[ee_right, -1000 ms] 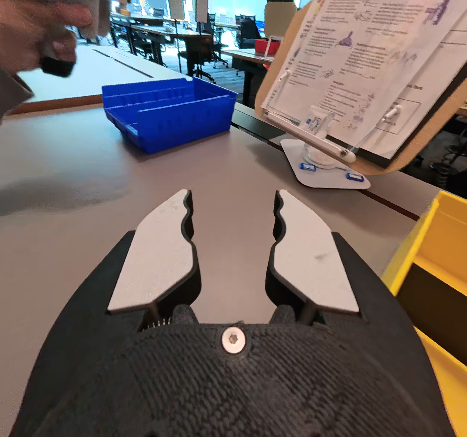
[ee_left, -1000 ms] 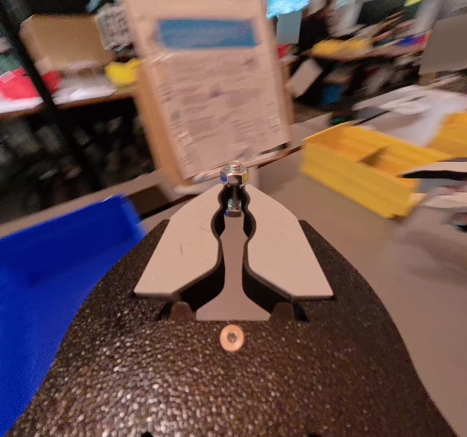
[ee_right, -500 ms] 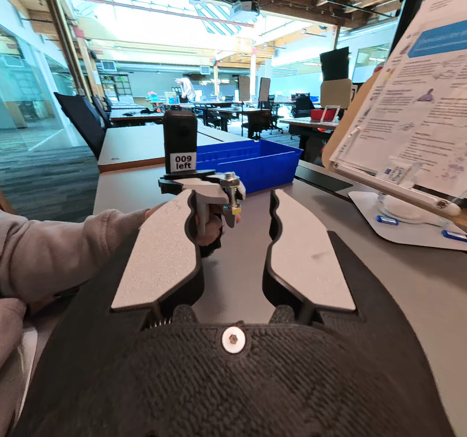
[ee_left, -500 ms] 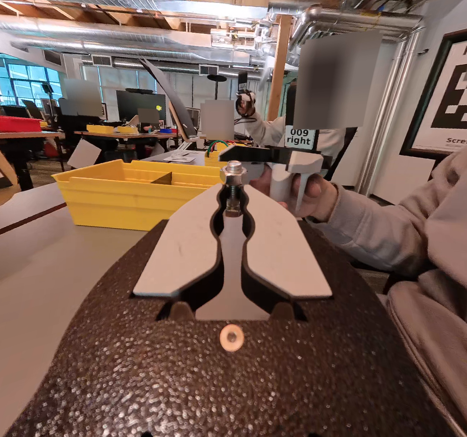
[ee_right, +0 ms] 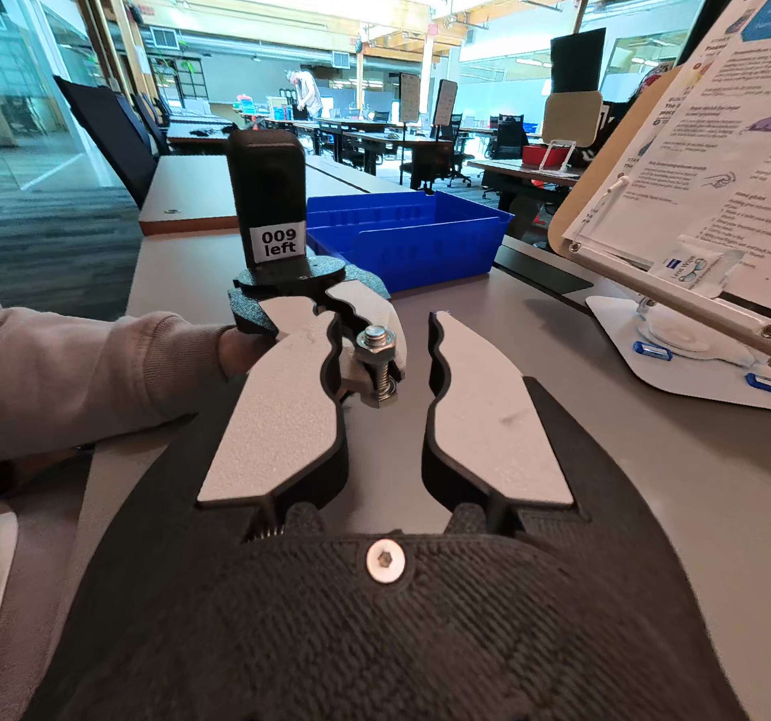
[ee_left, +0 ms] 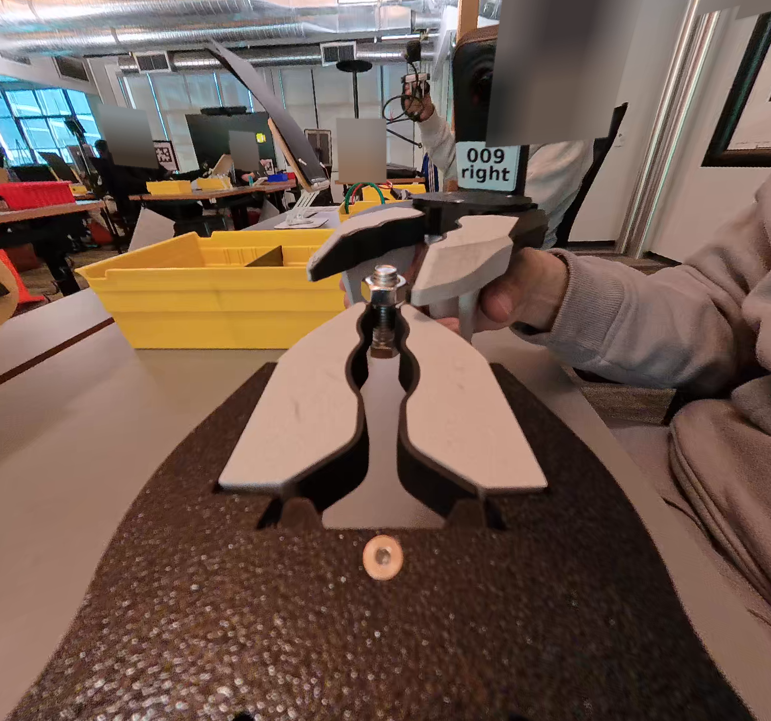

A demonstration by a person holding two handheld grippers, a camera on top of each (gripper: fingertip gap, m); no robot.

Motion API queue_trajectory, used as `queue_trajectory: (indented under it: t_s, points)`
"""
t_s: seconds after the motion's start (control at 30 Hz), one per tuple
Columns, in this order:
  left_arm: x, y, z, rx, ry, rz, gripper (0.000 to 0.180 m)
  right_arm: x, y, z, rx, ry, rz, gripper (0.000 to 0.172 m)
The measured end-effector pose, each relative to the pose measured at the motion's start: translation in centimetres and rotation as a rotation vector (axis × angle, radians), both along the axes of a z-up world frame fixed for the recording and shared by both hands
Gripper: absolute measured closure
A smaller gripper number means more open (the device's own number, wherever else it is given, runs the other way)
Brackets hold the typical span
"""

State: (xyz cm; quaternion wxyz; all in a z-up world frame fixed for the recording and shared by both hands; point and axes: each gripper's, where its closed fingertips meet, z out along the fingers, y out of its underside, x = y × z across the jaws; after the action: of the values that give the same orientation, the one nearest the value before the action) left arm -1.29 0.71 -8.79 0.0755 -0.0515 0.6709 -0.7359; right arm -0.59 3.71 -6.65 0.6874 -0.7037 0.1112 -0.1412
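- A yellow bin sits behind the grippers, a blue bin and a document stand nearby.
- The left gripper is clamped on a bolt carrying nuts.
- The right gripper is spread around the bolt's top, not touching it.

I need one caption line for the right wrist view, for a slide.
Open right gripper approaches a nutted bolt clamped in the left gripper, blue bin behind.

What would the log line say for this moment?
left hand-held gripper: shut on bolt | right hand-held gripper: open around bolt's nut | yellow bin behind
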Motion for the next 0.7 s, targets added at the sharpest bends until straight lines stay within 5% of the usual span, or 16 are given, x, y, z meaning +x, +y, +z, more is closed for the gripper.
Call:
queue_trajectory:
  t_s: [0.2, 0.23, 0.3, 0.43, 0.7]
  points:
    - [0.9, 0.8, 0.1, -0.004, 0.025, 0.052, 0.172, 1.4, -1.8, -0.3, -0.071, -0.062, -0.062, 0.128]
    - [0.9, 1.0, 0.3, -0.02, 0.029, 0.054, 0.172, 2.7, -3.1, -0.4, -0.079, -0.046, -0.144, 0.141]
    - [0.9, 1.4, 0.8, -0.057, 0.032, 0.053, 0.172, 4.4, -5.1, -0.3, -0.057, -0.011, -0.238, 0.135]
    - [1.2, 1.0, 0.0, -0.022, 0.073, 0.058, 0.172, 1.1, -3.2, 0.8, 0.04, 0.025, -0.001, 0.128]
    - [0.9, 0.7, -0.2, -0.002, 0.064, 0.049, 0.172, 1.6, -1.5, -0.4, -0.035, -0.013, -0.063, 0.129]
